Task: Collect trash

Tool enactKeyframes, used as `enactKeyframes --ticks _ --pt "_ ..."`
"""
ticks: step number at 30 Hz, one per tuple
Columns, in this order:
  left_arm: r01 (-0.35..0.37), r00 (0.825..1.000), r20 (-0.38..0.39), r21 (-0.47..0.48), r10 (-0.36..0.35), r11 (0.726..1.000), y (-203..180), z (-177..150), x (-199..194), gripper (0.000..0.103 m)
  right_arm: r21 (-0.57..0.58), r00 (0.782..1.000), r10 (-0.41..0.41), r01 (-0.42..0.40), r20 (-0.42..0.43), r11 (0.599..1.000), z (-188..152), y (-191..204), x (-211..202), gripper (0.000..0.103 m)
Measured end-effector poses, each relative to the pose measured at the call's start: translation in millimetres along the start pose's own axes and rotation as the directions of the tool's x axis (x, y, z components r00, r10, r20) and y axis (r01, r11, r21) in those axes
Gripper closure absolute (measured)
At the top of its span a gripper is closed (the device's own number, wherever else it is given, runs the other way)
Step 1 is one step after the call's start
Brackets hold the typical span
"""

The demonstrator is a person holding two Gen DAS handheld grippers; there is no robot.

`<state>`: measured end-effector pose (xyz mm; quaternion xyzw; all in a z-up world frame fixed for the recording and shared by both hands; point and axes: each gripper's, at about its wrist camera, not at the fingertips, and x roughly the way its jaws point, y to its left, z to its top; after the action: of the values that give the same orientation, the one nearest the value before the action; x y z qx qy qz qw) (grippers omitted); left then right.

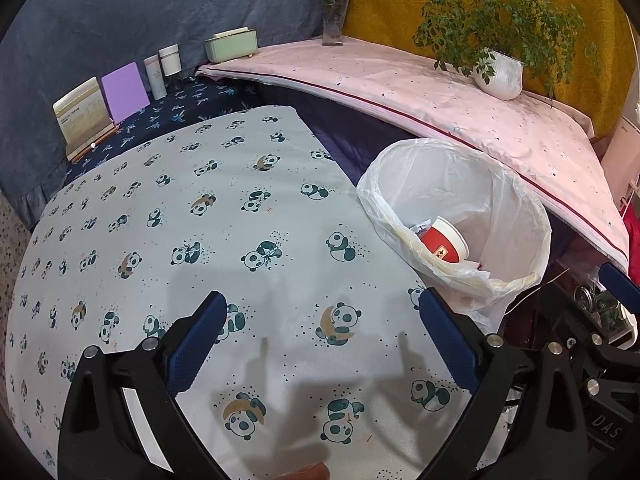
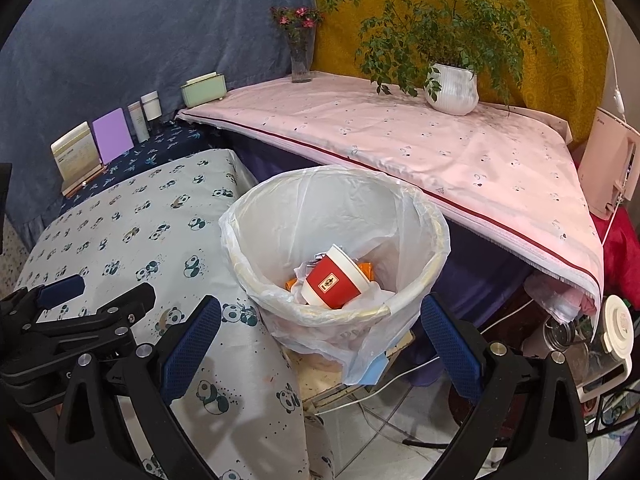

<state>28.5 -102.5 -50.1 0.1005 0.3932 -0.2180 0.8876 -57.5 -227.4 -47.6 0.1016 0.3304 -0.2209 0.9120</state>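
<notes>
Left gripper (image 1: pixel 320 340) jaws spread wide, nothing between the blue pads (image 1: pixel 200 344), fingers pointing toward 12 o'clock, tilted downward. Right gripper (image 2: pixel 320 344) likewise wide apart and empty, pads (image 2: pixel 448 344) angled outward. In the right wrist view the left gripper sits at 9 o'clock, close alongside, not touching.

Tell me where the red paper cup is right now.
The red paper cup lies tilted inside the lined trash bin, on crumpled wrappers, just ahead of the open right gripper. The bin stands beside the panda-print table.
</notes>
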Motion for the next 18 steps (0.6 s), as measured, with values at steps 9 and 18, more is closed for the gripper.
enactKeyframes --ticks 9,18 --pt "0.000 1.000 -0.014 0.008 0.000 1.000 -3.4 -0.7 3.7 0.010 0.012 1.000 0.004 -0.004 -0.012 1.000 -2.7 -4.0 2.8 0.007" --pt "0.005 1.000 -0.021 0.012 -0.005 1.000 -8.6 0.8 6.5 0.010 0.028 1.000 0.004 -0.004 -0.018 1.000 -4.6 -10.7 6.3 0.007"
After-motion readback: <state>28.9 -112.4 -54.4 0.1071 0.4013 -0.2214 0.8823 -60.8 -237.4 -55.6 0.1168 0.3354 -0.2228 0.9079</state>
